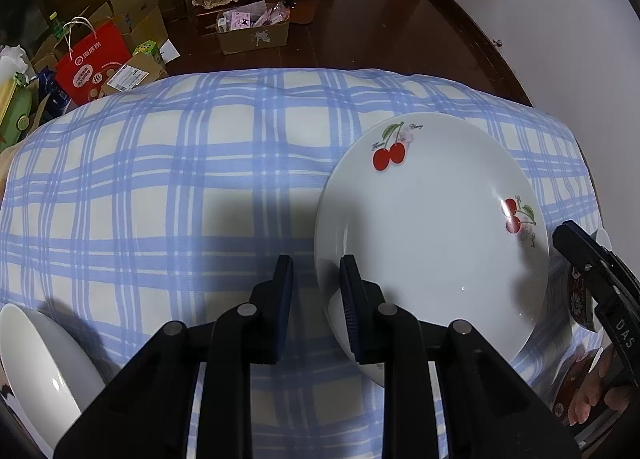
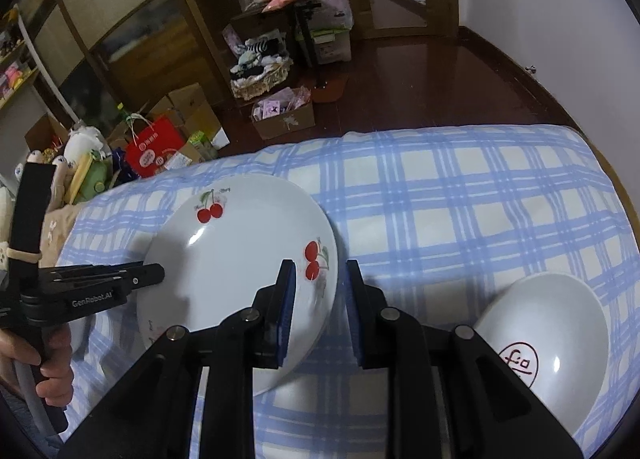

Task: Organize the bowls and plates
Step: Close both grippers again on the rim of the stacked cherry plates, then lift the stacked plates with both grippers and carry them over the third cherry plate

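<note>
Gripped at 2 opposite rims: plate (image 1: 432, 227) over the checked cloth (image 1: 160, 179), middle of the spread. Narrow jaws of left gripper (image 1: 316, 263) clamped on 1 edge, narrow jaws of right gripper (image 2: 320, 265) on the other. Flanked by left bowl (image 1: 40, 359) and right bowl (image 2: 560, 339), both apart from it.
</note>
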Motion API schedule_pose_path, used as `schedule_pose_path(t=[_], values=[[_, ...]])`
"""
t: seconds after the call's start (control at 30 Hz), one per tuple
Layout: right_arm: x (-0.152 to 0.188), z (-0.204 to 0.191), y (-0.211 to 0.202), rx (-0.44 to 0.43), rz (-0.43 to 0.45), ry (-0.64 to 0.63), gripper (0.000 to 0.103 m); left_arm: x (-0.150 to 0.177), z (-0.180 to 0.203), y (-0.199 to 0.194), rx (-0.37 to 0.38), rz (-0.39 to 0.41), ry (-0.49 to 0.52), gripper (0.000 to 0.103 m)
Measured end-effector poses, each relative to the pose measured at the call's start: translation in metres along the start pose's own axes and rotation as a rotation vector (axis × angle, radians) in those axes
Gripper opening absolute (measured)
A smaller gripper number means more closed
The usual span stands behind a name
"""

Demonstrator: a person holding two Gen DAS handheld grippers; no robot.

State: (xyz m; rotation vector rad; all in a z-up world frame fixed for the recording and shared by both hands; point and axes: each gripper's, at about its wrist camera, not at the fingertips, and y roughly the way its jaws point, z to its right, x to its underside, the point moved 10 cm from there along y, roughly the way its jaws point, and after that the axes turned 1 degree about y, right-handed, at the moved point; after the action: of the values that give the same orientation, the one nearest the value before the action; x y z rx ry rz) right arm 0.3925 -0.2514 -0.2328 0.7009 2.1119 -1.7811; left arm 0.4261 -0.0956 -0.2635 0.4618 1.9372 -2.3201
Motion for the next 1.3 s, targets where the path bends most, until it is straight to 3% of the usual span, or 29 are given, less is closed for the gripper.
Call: schedule_pose_path(t=[0.37, 0.53, 0.67, 0.77, 1.3], values=[[0.017, -0.003, 0.031, -0.007, -0.114, 0.000, 0.024, 0.001, 0.001, 0.004, -0.012, -0.013, -0.001, 0.016], [0.022, -0.002, 0.032, 0.036, -0.107, -0.067, 0.016, 0.004, 0.003, 0.001, -0.001, -0.006, -0.018, 0.014], [0.021, 0.002, 0.027, -0.001, -0.106, 0.020, 0.012, 0.007, 0.002, -0.001, -0.014, -0.026, -0.005, 0.014], [0.021, 0.001, 0.021, -0.041, -0.084, 0.053, 0.010, 0.012, 0.000, -0.003, 0.002, -0.044, -0.053, 0.014], [0.030, -0.016, -0.031, -0.038, -0.037, 0.026, 0.010, 0.045, 0.004, -0.056, 0.032, -0.011, -0.028, 0.014]])
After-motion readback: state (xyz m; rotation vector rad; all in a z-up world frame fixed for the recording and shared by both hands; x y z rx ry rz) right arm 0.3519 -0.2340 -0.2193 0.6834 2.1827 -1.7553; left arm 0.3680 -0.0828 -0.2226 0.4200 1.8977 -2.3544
